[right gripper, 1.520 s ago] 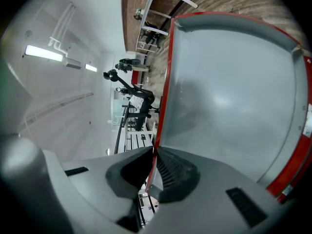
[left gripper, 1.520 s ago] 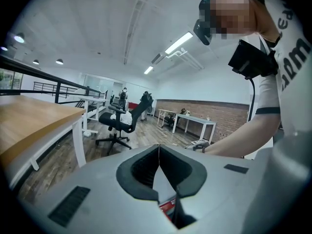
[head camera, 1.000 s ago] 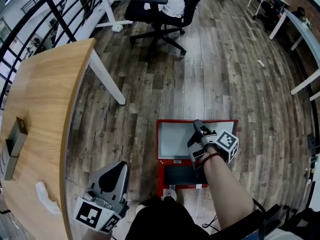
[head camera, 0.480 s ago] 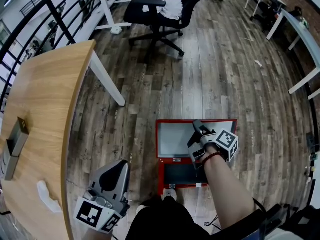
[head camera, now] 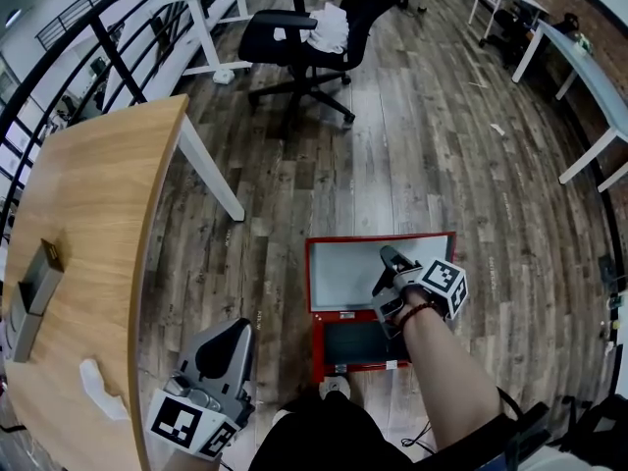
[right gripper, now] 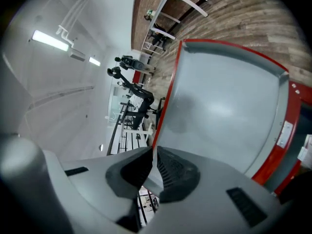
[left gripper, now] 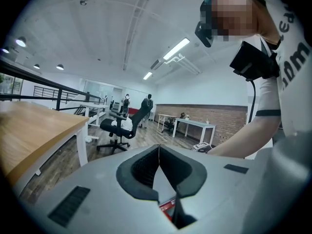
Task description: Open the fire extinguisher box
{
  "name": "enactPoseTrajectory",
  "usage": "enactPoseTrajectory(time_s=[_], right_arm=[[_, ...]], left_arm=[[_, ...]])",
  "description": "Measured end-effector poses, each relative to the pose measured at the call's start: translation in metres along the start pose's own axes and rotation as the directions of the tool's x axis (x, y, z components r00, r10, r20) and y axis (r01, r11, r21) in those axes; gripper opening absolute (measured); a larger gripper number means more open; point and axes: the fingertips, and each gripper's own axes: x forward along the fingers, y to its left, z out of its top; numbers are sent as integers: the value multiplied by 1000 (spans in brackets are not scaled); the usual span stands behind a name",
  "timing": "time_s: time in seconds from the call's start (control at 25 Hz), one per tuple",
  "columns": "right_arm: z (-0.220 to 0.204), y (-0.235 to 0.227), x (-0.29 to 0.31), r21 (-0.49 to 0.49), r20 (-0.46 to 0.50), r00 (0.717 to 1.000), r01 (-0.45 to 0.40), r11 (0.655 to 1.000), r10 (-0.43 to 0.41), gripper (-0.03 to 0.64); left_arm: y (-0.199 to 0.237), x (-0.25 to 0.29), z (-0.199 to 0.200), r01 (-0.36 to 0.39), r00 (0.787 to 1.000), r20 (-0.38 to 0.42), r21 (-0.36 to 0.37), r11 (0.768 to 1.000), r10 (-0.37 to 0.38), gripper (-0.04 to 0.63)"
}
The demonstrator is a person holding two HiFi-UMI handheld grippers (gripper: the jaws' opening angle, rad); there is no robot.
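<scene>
Little has changed over the last second: the right gripper (head camera: 387,255) has drifted only slightly and stays clamped on the free edge of the door (head camera: 343,275). In its own view the thin grey panel sits pinched between the pads. The fire extinguisher box (head camera: 316,346) lies on the floor (head camera: 412,145) at the person's feet, its door already swung up and away on the box's far side. The hinge line looks to run left to right along that far side of the box, so any further opening means pushing the edge away over it. The left gripper (head camera: 228,328), jaws together and empty, hangs well left of the box beside the table (head camera: 78,224).
</scene>
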Motion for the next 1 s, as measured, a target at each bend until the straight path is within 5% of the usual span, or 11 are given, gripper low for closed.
enactPoseTrajectory(time_s=[0.24, 0.44, 0.72, 1.0], right_arm=[[-21, 5, -30, -58, -38, 999, -27, 998, 25, 32], [-62, 46, -84, -179, -138, 983, -147, 973, 123, 32], [-122, 136, -184, -297, -205, 932, -350, 888, 299, 32], [-178, 198, -262, -530, -186, 922, -385, 755, 340, 32]], left_arm=[[-3, -13, 1, 13, 1000, -3, 10, 1000, -13, 6], [-18, -18, 17, 58, 998, 37, 13, 998, -59, 6], [-56, -38, 54, 174, 979, 99, 66, 983, -180, 6], [-85, -85, 73, 249, 963, 95, 27, 968, -251, 6]])
